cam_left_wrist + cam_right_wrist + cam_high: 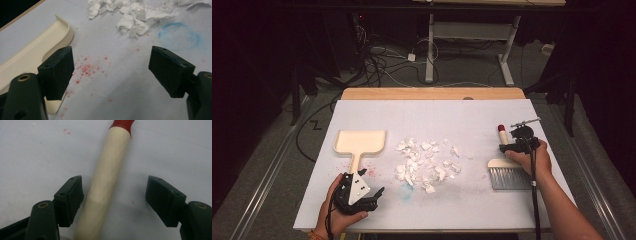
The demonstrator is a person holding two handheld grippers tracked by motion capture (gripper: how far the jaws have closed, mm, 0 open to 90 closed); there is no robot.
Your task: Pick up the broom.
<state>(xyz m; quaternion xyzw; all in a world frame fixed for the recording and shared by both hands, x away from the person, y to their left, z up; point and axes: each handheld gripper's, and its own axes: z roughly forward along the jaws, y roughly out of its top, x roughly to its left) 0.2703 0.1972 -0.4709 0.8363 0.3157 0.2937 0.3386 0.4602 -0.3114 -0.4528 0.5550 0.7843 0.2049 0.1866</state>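
Observation:
A brush (pixel 509 178) with grey bristles lies at the right of the white board, its cream handle (pixel 107 175) ending in a red tip (pixel 501 129). My right gripper (pixel 115 186) straddles that handle: the left jaw is right beside it, the right jaw stands well off, so it is open. A cream dustpan (pixel 360 141) lies at the left with its handle pointing toward my left gripper (pixel 363 182). That gripper (pixel 110 67) is open over bare board, with the dustpan (pixel 32 55) just outside its left jaw. Torn white paper scraps (pixel 427 162) are heaped in the middle.
Red specks (pixel 86 68) and a faint blue ring stain (pixel 178 36) mark the board near the left gripper. The white board (pixel 437 110) lies on a wooden table; cables and desk legs are on the floor beyond its far edge.

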